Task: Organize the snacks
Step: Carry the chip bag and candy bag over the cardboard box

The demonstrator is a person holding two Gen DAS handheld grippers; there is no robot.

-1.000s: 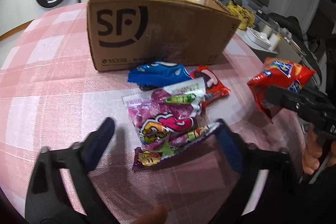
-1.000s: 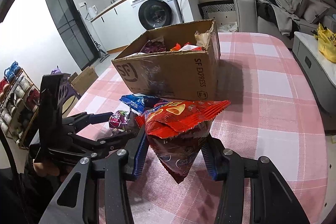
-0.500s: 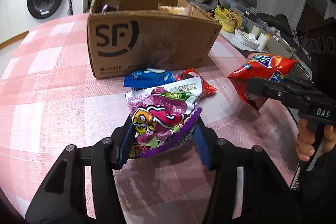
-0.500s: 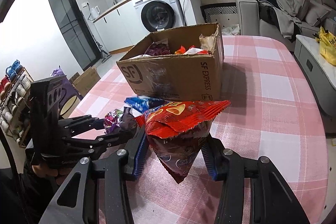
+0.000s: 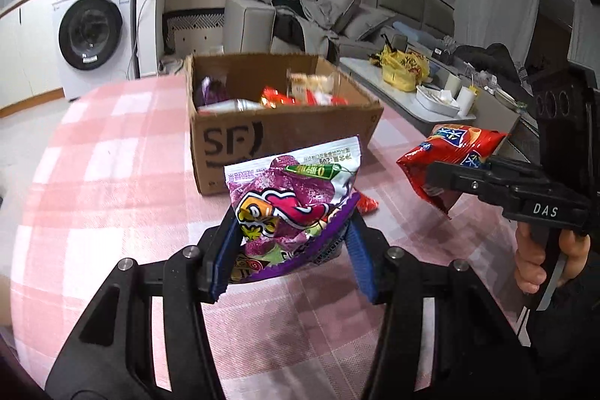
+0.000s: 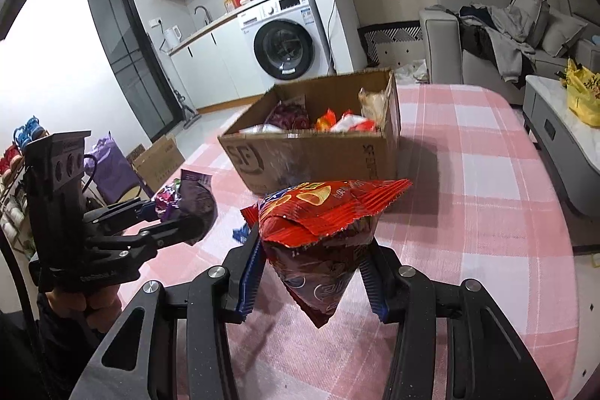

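My left gripper (image 5: 290,259) is shut on a purple and white snack bag (image 5: 292,201), held in the air above the pink checked table (image 5: 112,175). The right gripper (image 6: 313,282) is shut on a red chip bag (image 6: 322,231), also off the table; that red chip bag (image 5: 446,156) shows to the right in the left wrist view. Behind both stands an open cardboard box (image 5: 285,141) with several snack packs inside. From the right wrist view the left gripper (image 6: 176,212) with the purple bag (image 6: 187,197) hangs to the left of the box (image 6: 318,152).
A small red packet (image 5: 365,203) and a blue one (image 6: 240,233) lie on the table in front of the box. A person's hand (image 5: 543,261) grips the right tool's handle. A washing machine (image 5: 92,36), a sofa (image 5: 318,21) and a low table (image 5: 431,100) stand beyond the table.
The left gripper closed on the purple snack bag and lifted it off the table, so the box's inside is in view. The right gripper kept hold of the red bag, nearly still.
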